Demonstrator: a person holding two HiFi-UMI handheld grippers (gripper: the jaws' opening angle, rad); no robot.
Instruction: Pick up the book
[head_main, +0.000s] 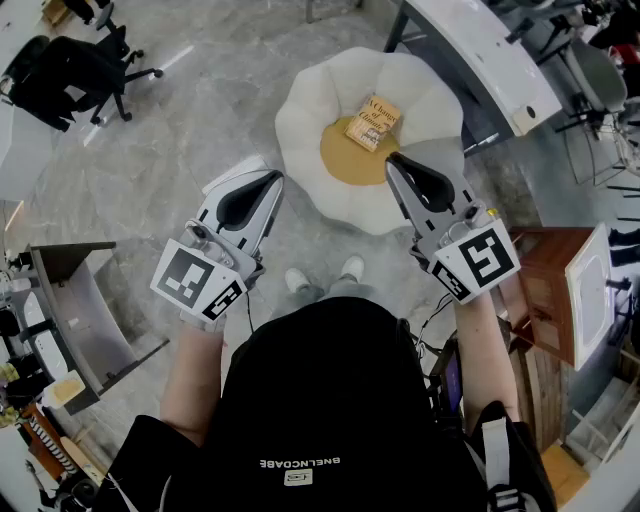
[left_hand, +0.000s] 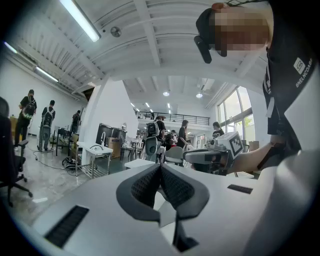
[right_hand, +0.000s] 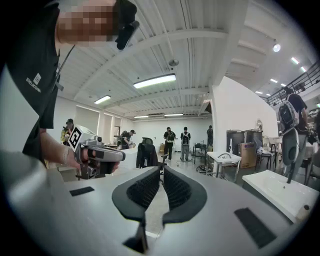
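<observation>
A small tan book (head_main: 373, 122) lies on the yellow middle (head_main: 345, 160) of a white petal-shaped pouf (head_main: 310, 110) on the floor, seen in the head view. My left gripper (head_main: 274, 178) is held level to the pouf's left, well short of the book, shut with nothing in it. My right gripper (head_main: 392, 158) hovers over the pouf's near right side, just short of the book, shut and empty too. In the left gripper view the ribbed pads (left_hand: 172, 186) meet at the tip; the same shows in the right gripper view (right_hand: 176, 187). Neither gripper view shows the book.
A black office chair (head_main: 78, 72) stands far left and a white desk (head_main: 495, 55) runs along the far right. A brown wooden cabinet (head_main: 550, 290) is at my right, a grey shelf unit (head_main: 75, 310) at my left. My shoes (head_main: 322, 277) stand just before the pouf.
</observation>
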